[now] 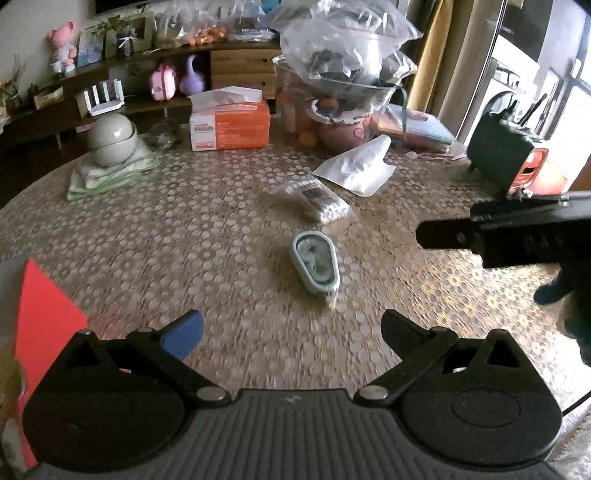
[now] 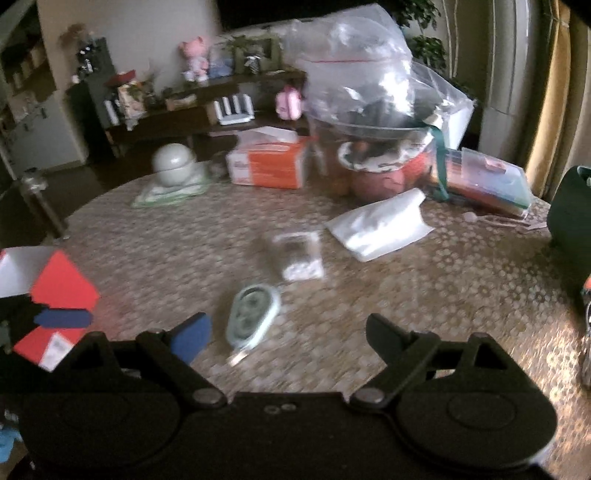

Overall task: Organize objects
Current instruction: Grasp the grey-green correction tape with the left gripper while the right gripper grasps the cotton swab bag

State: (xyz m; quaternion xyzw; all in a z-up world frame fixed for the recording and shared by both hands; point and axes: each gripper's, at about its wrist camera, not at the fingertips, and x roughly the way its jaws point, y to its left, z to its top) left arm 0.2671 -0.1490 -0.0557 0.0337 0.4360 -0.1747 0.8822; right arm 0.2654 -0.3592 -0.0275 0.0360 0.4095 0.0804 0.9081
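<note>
backdrop: you have a dark shelf unit (image 1: 110,74) behind the table
shelf top: pink figurine (image 1: 62,44), framed plant (image 1: 127,31)
shelf lower: pink toy case (image 1: 162,81) just beside a purple vase-like thing (image 1: 192,77), white rack (image 1: 103,98)
right edge: yellow curtain (image 1: 434,48), bright window (image 1: 561,74)
right wrist view, left: metal post (image 2: 38,203) beside the table, white door (image 2: 44,140)
right wrist view, top right: leafy plant (image 2: 424,48); everything blurred here
</note>
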